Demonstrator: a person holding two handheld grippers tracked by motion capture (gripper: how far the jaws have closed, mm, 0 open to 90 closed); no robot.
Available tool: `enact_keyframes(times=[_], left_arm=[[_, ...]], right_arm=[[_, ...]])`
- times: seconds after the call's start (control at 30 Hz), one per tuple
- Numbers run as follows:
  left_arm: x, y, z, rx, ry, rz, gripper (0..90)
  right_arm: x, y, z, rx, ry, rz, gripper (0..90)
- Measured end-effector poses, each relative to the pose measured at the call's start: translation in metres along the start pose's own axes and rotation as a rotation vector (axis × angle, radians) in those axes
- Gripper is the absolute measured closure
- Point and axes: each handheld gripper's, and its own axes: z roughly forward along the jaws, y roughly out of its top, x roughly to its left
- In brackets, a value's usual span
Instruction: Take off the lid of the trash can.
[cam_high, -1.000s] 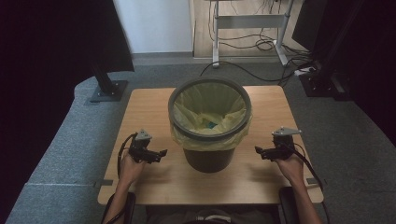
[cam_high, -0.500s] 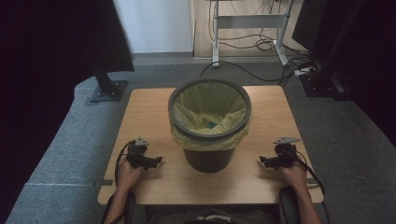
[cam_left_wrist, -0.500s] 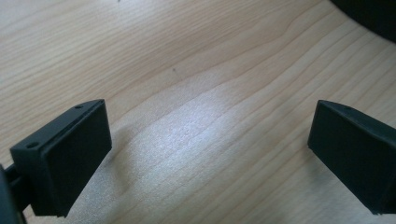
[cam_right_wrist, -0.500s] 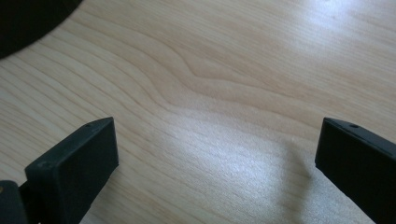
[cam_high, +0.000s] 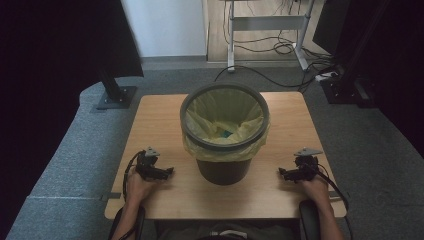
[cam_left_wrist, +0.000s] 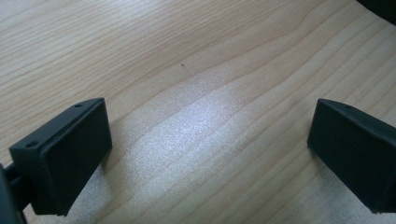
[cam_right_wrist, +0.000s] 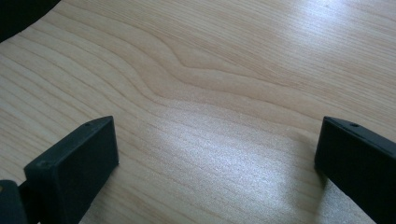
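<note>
A dark waste bin (cam_high: 223, 165) lined with a yellow bag (cam_high: 200, 112) stands in the middle of the wooden table (cam_high: 155, 115). Something small and teal (cam_high: 226, 133) lies at the bottom of the bag. My left gripper (cam_high: 167, 172) rests on the table to the left of the bin, held by a hand, open with nothing between its jaws (cam_left_wrist: 205, 154). On the bin's right, my right gripper (cam_high: 282, 173) rests on the table, also open and empty (cam_right_wrist: 215, 163). Both point inward at the bin.
Grey carpet surrounds the table. A black stand base (cam_high: 116, 96) sits beyond the far left corner. Cables (cam_high: 270, 75) and a metal desk frame (cam_high: 267, 22) lie behind; dark equipment (cam_high: 350, 85) stands at the far right.
Both grippers have come down and back toward the table's near edge and now rest on the wood. The bin has not moved.
</note>
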Motion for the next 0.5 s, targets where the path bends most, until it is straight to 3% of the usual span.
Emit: enact_keyframes(times=[0.3,0.5], left_arm=[[0.0031,0.0043,0.0014,0.014,-0.009,-0.001,0.0],[0.0061,0.0058,-0.0012,0.019,-0.035,-0.035,0.0]], right_arm=[[0.0004,-0.0001,-0.0001,-0.001,-0.001,0.002,0.0],[0.0005,-0.0002,-0.0001,-0.001,-0.001,0.002,0.0]])
